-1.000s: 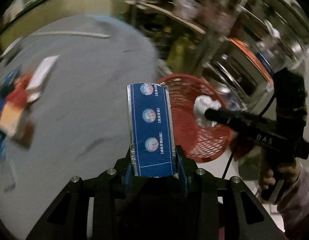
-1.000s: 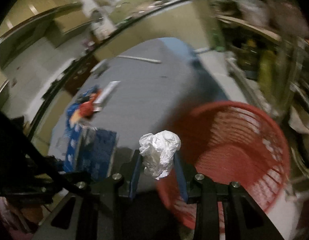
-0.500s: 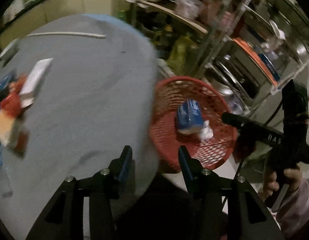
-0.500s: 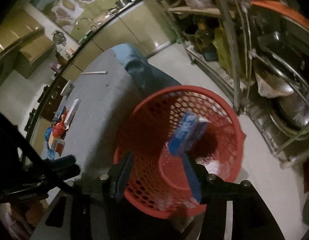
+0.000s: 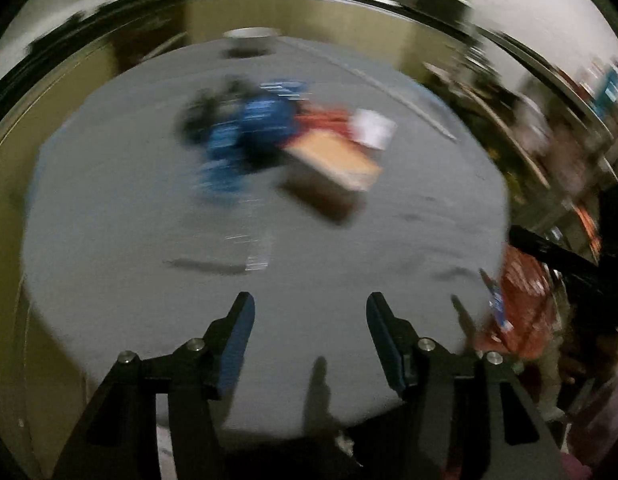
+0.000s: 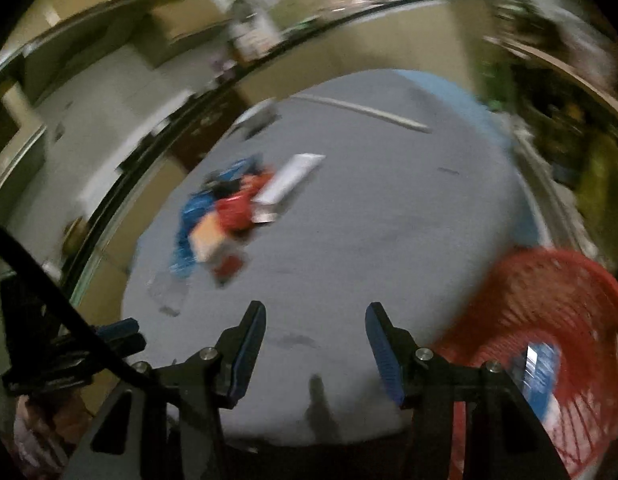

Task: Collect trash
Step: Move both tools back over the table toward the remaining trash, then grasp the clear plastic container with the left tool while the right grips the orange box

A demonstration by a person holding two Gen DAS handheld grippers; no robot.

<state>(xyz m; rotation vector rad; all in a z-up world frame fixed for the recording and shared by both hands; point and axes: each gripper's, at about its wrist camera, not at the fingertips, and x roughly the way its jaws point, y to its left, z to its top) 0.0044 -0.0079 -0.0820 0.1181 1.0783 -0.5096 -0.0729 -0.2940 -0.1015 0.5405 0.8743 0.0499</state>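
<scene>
Both boxes gone, left claw has just opened wider over table

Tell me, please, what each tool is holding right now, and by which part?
Nothing is held. The left tool and the right tool both stand open over the grey table, with nothing between their pads.

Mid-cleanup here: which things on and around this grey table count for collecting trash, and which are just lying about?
Part of the job:
- red plastic mesh basket
- blue carton in the basket
- heap of blue, red and orange wrappers and boxes
- flat white packet

Lying about:
- long thin white strip
- grey table
</scene>
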